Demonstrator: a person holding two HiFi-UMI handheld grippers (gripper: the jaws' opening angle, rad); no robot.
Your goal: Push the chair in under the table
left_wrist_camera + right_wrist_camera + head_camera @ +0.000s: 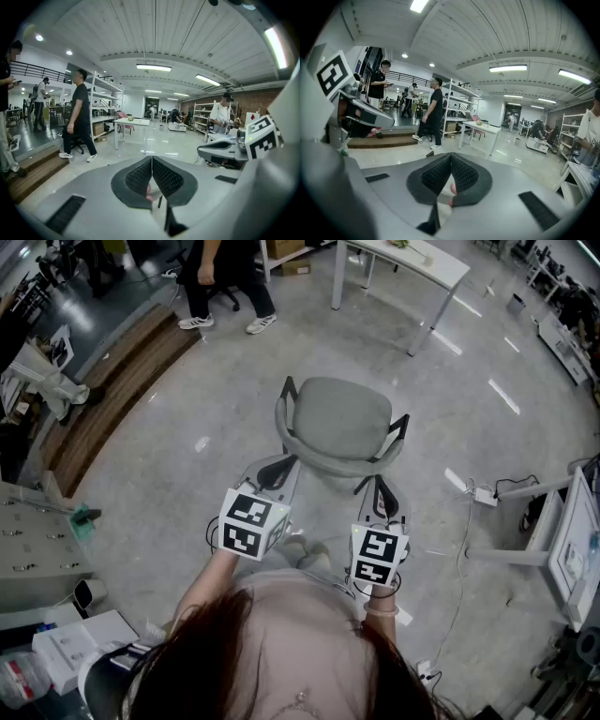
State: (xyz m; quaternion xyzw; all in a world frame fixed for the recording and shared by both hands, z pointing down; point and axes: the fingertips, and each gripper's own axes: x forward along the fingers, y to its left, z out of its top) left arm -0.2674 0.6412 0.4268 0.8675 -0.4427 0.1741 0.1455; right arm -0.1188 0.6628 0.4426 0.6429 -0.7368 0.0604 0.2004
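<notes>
Zero progress evident. Grey padded chair w/ black armrests (337, 423) stands on open floor, well apart from white rectangular table (403, 261). Left gripper (277, 471) & right gripper (380, 497) both closed, empty, at chair's near edge; contact unclear. Whole push outstanding.

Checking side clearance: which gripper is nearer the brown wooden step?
Left. The left gripper is by the grey black-armed chair on the side of the brown wooden step; the right gripper is by the chair's other side, farther off.
</notes>
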